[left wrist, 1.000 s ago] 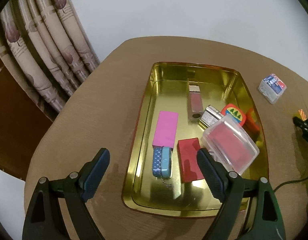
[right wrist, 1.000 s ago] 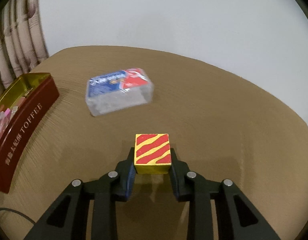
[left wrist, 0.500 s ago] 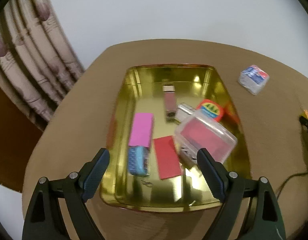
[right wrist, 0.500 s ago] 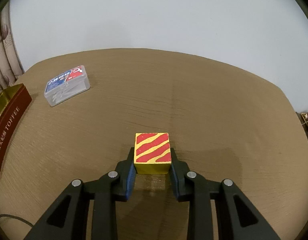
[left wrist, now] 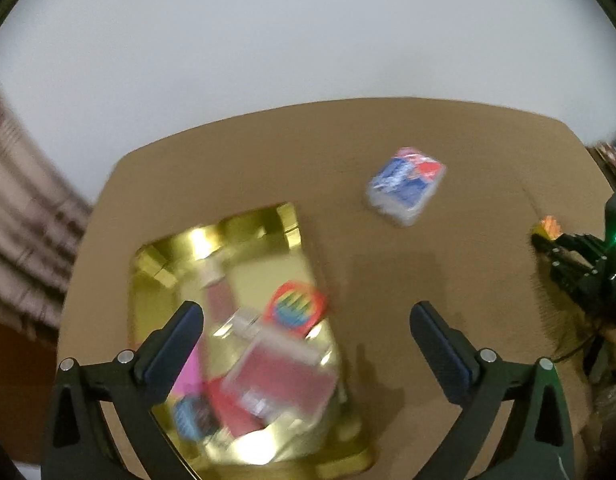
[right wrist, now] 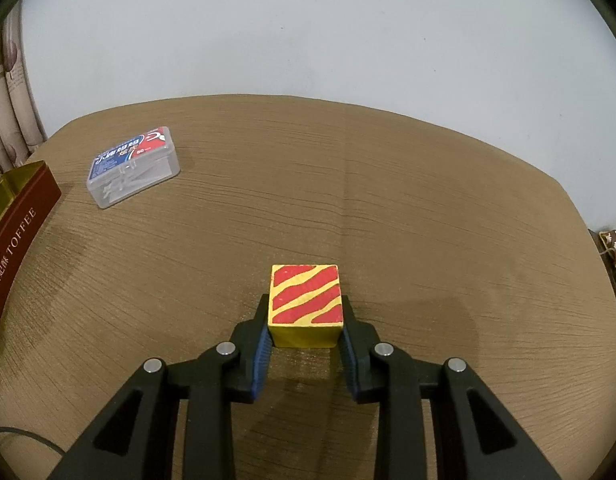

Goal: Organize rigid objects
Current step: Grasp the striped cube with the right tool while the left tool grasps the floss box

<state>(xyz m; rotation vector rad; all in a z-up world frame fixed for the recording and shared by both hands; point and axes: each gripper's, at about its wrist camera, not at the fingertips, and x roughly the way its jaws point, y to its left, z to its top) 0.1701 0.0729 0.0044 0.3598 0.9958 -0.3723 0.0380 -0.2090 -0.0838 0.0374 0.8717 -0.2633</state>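
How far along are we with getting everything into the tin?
Mostly done: the gold tin already holds several items, including a clear case with a red insert. In hand: the right tool grips the red-and-yellow striped block above the table. Left: that block and the clear floss-pick box, loose on the table. The left tool is opening, with nothing held.

Both tools (right wrist: 305,360): blk frames, blue pads, silver screws.

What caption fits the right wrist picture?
Right hand-held gripper clamps a red-and-yellow striped wooden cube over the brown table.
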